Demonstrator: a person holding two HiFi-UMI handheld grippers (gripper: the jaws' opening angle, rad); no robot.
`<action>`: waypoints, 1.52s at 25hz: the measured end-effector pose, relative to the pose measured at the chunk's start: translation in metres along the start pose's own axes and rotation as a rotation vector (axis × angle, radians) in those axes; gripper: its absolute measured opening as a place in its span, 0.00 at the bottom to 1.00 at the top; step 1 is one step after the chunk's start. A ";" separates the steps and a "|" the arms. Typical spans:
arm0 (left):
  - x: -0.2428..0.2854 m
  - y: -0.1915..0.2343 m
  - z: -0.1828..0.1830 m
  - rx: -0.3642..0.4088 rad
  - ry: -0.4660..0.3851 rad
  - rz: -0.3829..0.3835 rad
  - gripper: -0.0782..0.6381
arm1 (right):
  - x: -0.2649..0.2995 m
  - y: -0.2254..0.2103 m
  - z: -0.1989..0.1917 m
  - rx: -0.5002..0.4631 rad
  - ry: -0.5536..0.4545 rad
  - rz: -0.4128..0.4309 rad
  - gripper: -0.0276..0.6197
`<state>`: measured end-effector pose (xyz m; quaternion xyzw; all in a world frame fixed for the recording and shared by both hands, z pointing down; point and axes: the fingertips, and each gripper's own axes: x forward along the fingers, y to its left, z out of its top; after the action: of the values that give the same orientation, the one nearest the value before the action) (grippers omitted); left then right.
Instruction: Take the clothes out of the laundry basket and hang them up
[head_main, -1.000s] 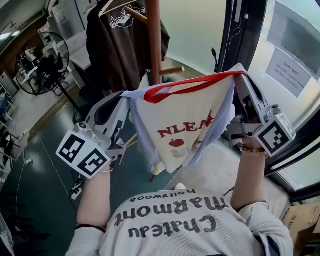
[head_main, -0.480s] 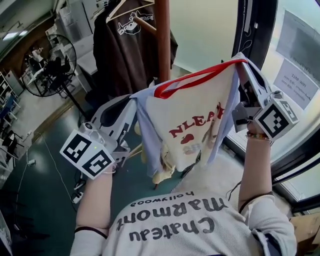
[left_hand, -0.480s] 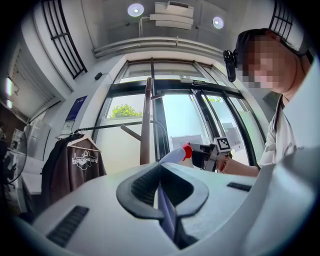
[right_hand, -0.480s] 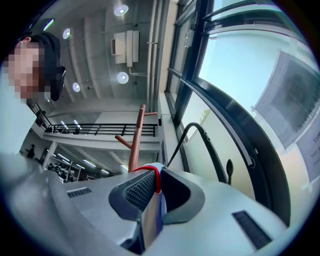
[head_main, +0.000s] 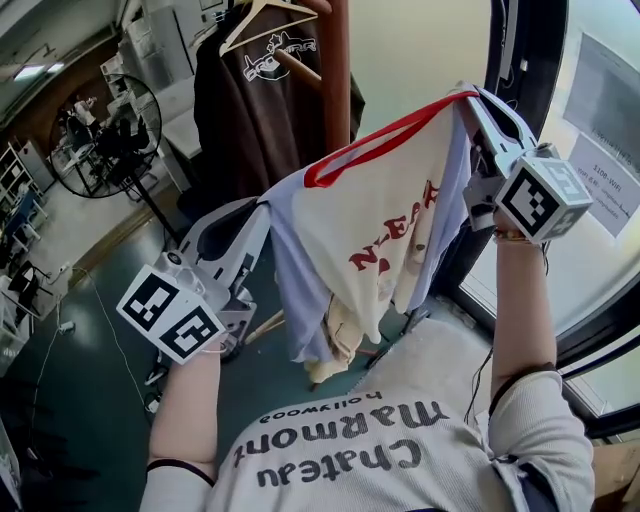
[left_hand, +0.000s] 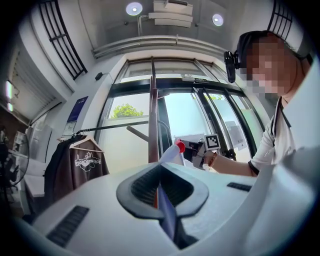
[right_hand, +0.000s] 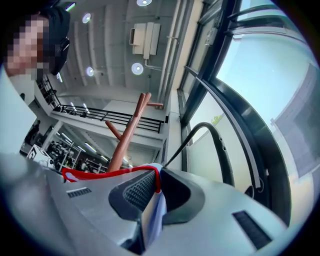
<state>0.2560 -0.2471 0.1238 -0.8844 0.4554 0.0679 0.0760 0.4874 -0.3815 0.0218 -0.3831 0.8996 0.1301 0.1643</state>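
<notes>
While both pairs of jaws are clenched on cloth, a cream T-shirt (head_main: 385, 225) hangs spread between them in the air in front of the person. The left gripper (head_main: 262, 206) sits lower on the left and pinches the pale blue sleeve edge at one shoulder; its own view shows the blue fabric squeezed between the closed jaws. The right gripper (head_main: 463, 100) is raised higher on the right and bites the other shoulder, where the red neck trim (head_main: 385, 150) ends; in the right gripper view that red band and pale cloth run straight into the shut jaws. The shirt's neckline slopes up from left to right, red lettering shows on its front, and its hem dangles loosely below.

Just beyond the shirt stands a wooden coat stand (head_main: 336, 75). On its far left side a dark brown T-shirt (head_main: 255, 105) hangs on a wooden hanger (head_main: 262, 14). A standing fan (head_main: 100, 135) is well apart at the far left, and a dark-framed glass door (head_main: 525, 45) fills the right.
</notes>
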 end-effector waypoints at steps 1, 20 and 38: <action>0.000 0.003 -0.002 -0.007 -0.001 0.007 0.13 | 0.007 0.000 -0.003 -0.018 -0.003 -0.003 0.12; -0.034 0.026 -0.079 -0.172 0.093 0.161 0.13 | 0.048 0.006 -0.150 0.149 0.217 0.019 0.12; -0.037 -0.011 -0.158 -0.269 0.201 0.133 0.13 | -0.019 0.031 -0.249 0.253 0.399 0.015 0.12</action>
<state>0.2517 -0.2427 0.2862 -0.8569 0.5049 0.0444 -0.0938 0.4283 -0.4381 0.2596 -0.3710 0.9262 -0.0607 0.0290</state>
